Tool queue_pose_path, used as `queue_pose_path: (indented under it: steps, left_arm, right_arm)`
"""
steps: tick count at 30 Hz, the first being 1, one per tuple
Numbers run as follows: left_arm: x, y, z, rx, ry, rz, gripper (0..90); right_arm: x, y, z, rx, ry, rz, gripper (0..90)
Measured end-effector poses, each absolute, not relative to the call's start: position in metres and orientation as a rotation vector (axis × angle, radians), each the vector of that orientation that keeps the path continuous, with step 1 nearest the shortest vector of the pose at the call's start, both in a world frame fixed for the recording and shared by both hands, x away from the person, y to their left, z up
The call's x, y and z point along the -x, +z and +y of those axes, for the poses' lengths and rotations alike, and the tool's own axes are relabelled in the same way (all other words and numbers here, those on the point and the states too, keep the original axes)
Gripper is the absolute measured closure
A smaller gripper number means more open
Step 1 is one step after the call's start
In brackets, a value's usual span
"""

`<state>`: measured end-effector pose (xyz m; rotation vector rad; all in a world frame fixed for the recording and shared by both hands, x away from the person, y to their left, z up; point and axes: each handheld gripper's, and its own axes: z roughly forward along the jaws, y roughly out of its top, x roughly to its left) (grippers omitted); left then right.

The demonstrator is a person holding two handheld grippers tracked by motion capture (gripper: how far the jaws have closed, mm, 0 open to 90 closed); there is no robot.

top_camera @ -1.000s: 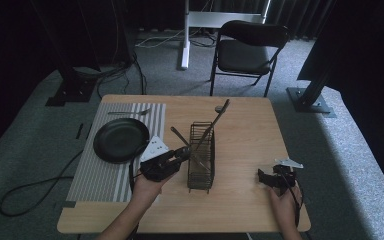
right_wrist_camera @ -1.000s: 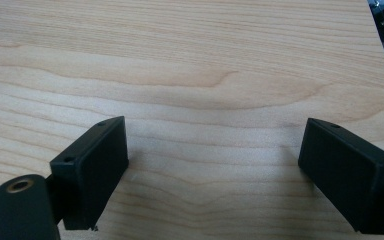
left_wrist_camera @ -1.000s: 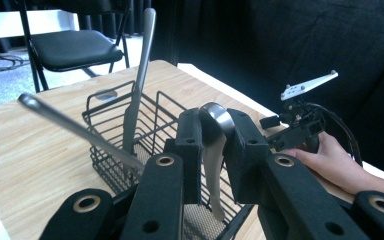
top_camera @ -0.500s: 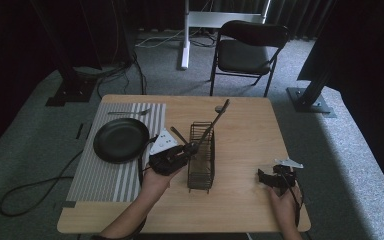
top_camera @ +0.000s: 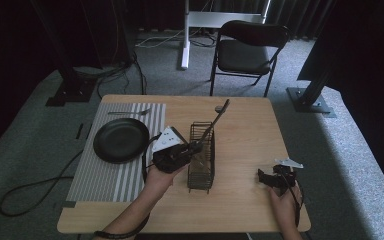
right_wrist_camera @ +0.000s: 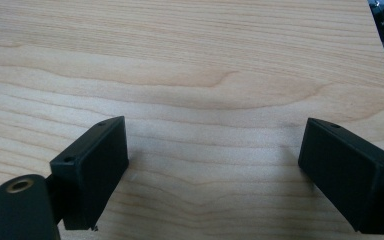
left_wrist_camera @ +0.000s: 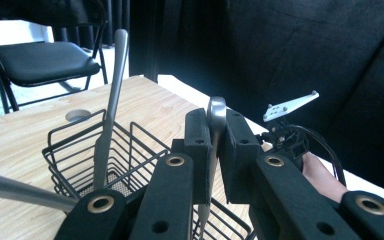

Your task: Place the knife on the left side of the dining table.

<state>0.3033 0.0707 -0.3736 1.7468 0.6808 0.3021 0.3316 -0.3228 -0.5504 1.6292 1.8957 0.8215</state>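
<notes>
Left gripper view, fingers [left_wrist_camera: 215, 150] pinching flat steel handle [left_wrist_camera: 216, 112] (glossy)

Item count, located relative to the fingers:

- Wire basket [top_camera: 201, 165]: one, directly at the left gripper [top_camera: 196, 148] fingers.
- Metal utensil handles: three in the left gripper view. One handle [left_wrist_camera: 216, 116] sits between the fingers; one long handle [left_wrist_camera: 111, 100] stands in the basket beyond them; one handle [left_wrist_camera: 20, 192] lies beside them.
- Black plate [top_camera: 121, 140]: one, behind the left fingers.
- Striped mat [top_camera: 105, 175]: one.
- Fork [top_camera: 127, 113]: one, on the mat.
- Chair [top_camera: 247, 50]: one, beyond the tabletop [top_camera: 250, 130].
- Grippers: two, including the right gripper [top_camera: 267, 177].
</notes>
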Motion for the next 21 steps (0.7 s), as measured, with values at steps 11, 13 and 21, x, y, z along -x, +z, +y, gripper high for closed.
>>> queue_pose_path:
  steps: [11,13,21]
  left_arm:
    - [-0.294,-0.365,0.070,-1.760,0.363,0.666,83.8]
    - [-0.293,-0.360,0.073,-1.760,0.367,0.665,83.8]
    - [-0.288,-0.338,0.080,-1.729,0.363,0.637,83.8]
  right_arm:
    - [-0.332,-0.550,-0.323,-1.628,0.821,1.895,11.6]
    - [-0.332,-0.550,-0.323,-1.628,0.821,1.895,11.6]
    - [-0.332,-0.550,-0.323,-1.629,0.821,1.896,11.6]
